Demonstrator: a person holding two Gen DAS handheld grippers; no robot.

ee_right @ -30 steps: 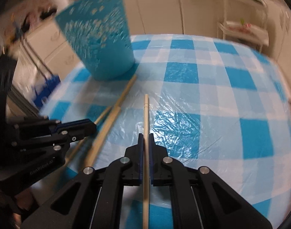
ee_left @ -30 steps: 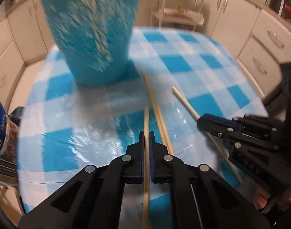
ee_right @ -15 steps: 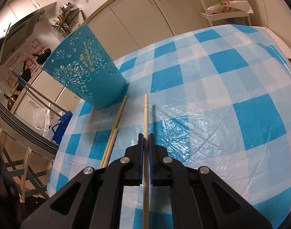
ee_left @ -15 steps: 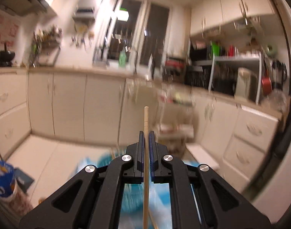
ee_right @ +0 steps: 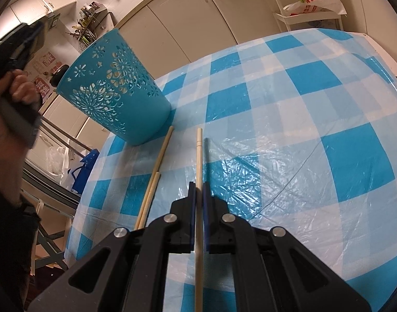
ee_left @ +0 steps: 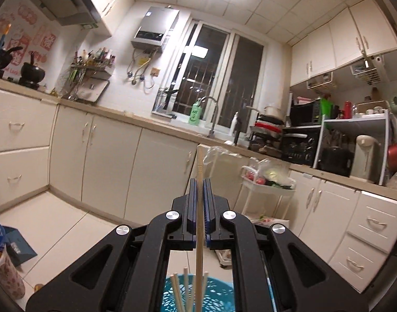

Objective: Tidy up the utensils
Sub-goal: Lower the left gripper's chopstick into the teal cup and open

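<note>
Teal floral-cutout basket (ee_right: 115,96); blue-white checked tablecloth (ee_right: 289,119).

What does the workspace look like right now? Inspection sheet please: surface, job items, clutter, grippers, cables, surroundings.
Surface: round table under a blue-and-white checked cloth with clear plastic film.
Job's things: teal perforated holder upright on the table, chopsticks already inside; two loose chopsticks lying beside it.
Clutter: nothing seen on the table.
Grippers: left gripper shut on a chopstick, above the holder; right gripper shut on another chopstick over the table.
Cables: nothing seen.
Surroundings: kitchen cabinets, window, trolley.
</note>
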